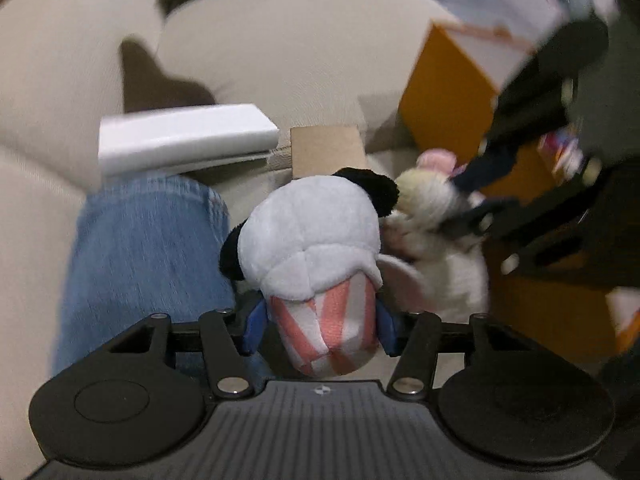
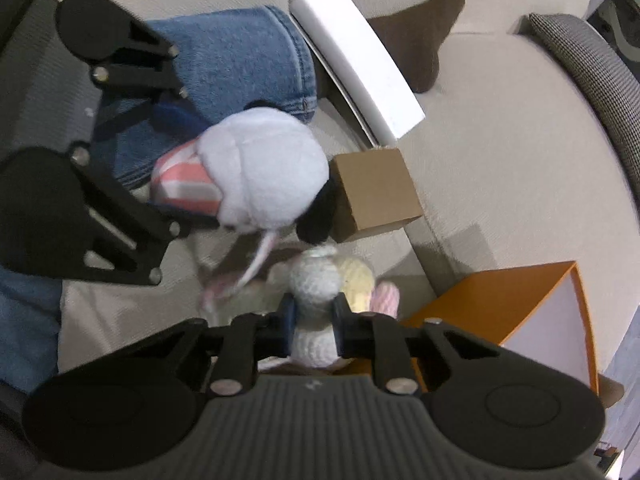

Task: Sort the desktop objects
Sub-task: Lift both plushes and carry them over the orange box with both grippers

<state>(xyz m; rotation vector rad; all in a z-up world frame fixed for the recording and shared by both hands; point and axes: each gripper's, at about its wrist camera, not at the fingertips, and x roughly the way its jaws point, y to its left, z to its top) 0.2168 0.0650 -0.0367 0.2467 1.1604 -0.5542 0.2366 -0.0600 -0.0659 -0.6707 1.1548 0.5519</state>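
Observation:
My left gripper (image 1: 320, 326) is shut on a plush toy (image 1: 316, 248) with a white head, black ears and a pink-and-white striped body, held above the beige sofa. The same toy (image 2: 260, 168) and the left gripper (image 2: 176, 164) show in the right wrist view. My right gripper (image 2: 314, 320) is shut on a white and cream knitted doll (image 2: 320, 292) with pink parts. In the left wrist view the right gripper (image 1: 468, 196) holds that doll (image 1: 432, 220) just right of the plush toy, touching it.
Folded blue jeans (image 1: 140, 256) lie on the beige sofa (image 1: 260, 52). A white flat box (image 1: 184, 140), a small brown cardboard box (image 2: 376, 192) and an orange box (image 2: 500, 308) stand nearby. A brown cushion (image 2: 416, 36) lies farther back.

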